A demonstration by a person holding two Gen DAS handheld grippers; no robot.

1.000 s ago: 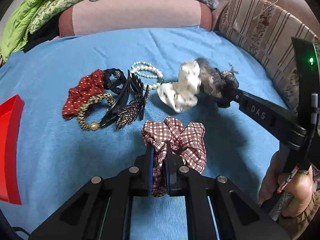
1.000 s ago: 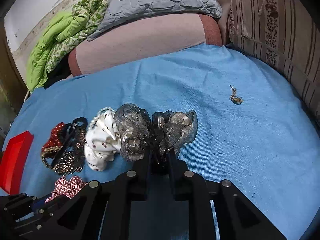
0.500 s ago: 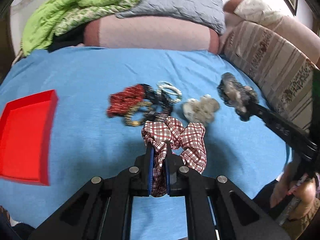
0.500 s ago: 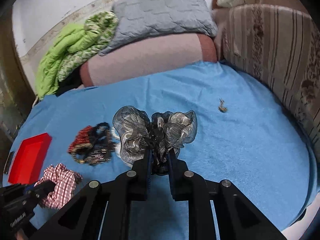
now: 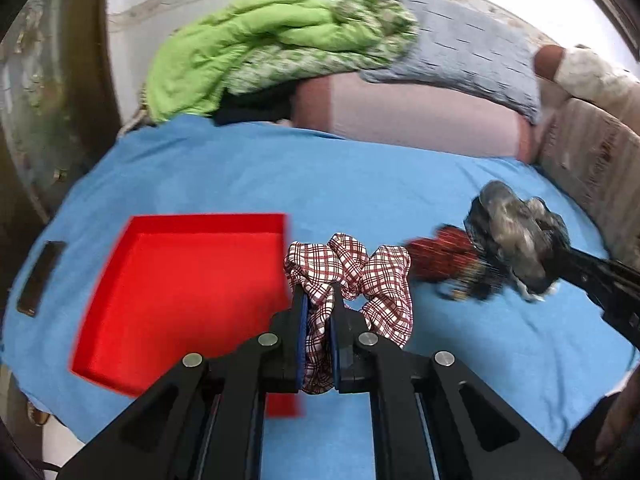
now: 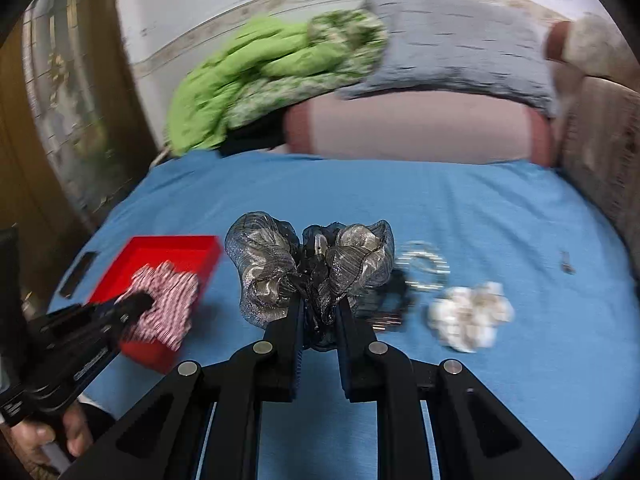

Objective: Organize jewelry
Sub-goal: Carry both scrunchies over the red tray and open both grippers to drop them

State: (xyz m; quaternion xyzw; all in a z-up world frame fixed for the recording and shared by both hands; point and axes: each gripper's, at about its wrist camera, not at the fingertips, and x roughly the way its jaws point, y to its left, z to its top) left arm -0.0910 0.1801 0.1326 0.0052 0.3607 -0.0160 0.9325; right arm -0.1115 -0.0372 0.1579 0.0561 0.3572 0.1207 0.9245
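My left gripper (image 5: 318, 300) is shut on a red-and-white plaid scrunchie (image 5: 360, 276) and holds it in the air beside the right edge of a red tray (image 5: 180, 288). My right gripper (image 6: 318, 300) is shut on a grey-silver sheer scrunchie (image 6: 276, 268), lifted above the blue cloth. In the right wrist view the left gripper (image 6: 140, 302) carries the plaid scrunchie (image 6: 168, 300) over the red tray (image 6: 176, 246). In the left wrist view the right gripper's arm enters from the right with the silver scrunchie (image 5: 512, 244).
On the blue cloth (image 6: 480, 208) lie a white scrunchie (image 6: 468, 316), a pearl bracelet (image 6: 424, 264), dark hair clips (image 6: 392, 300) and a small trinket (image 6: 566, 262). A red dotted scrunchie (image 5: 444, 256) lies blurred. A dark flat object (image 5: 40, 276) sits left of the tray. Pillows and a green blanket (image 5: 260, 40) lie behind.
Both grippers have swung left and risen, each still holding its scrunchie. The red tray has come from the left edge into the middle of both views; the jewelry pile has slid to the right.
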